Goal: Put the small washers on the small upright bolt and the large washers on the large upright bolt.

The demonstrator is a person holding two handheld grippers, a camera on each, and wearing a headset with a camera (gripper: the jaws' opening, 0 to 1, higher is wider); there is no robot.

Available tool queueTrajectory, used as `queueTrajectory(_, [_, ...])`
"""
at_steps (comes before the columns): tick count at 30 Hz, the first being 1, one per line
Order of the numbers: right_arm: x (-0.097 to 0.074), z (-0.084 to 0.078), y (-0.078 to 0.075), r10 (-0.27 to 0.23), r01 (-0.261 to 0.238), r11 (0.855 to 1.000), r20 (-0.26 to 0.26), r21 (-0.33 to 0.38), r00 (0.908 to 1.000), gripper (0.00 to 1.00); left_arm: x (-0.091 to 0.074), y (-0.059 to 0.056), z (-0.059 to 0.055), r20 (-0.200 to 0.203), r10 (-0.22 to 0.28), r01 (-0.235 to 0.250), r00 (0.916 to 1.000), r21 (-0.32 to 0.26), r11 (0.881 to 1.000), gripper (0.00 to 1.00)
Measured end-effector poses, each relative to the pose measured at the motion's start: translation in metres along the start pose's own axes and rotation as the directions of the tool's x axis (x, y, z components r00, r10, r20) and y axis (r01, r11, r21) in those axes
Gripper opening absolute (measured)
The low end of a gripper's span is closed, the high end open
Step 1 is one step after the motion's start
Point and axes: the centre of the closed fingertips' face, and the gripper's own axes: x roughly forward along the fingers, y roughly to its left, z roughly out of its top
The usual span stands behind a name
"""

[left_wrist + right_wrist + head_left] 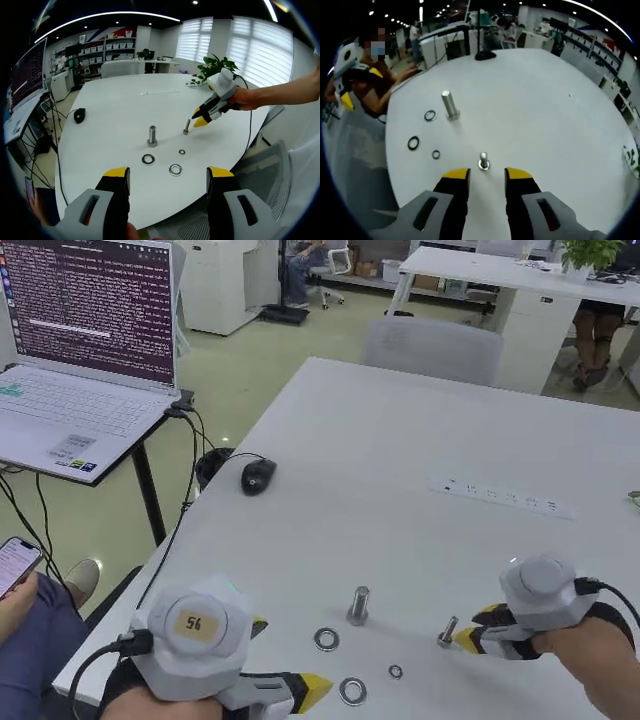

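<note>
Nearest, we hold the left gripper [168,175] wide open and empty at the table's [400,490] front edge. Just ahead lies one large washer [352,691], with the small washer [396,672] to its right and another large washer [326,639] beyond, near the upright large bolt [358,605]. Our right gripper [487,174], partly open and empty, points at the small bolt [447,631], its tips just short of it. Farther off sit a mouse [257,476] and a power strip [500,497].

Left gripper [288,660] had a pale grey rounded housing, yellow label [193,624] marked 56, black cable [100,655] | right gripper [474,628] had matching grey housing, black cable [606,591] | jaws were black, yellow-tipped, on grey slotted bases
</note>
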Motion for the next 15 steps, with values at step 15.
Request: queueTrajectory(15, [-0.005, -0.056, 0.042, 0.019, -0.037, 0.964, 0.071, 0.262, 0.9973, 0.3, -0.001, -0.002, -0.003, 0.0, -0.004, 0.004, 1.0, -0.002, 1.0, 0.61])
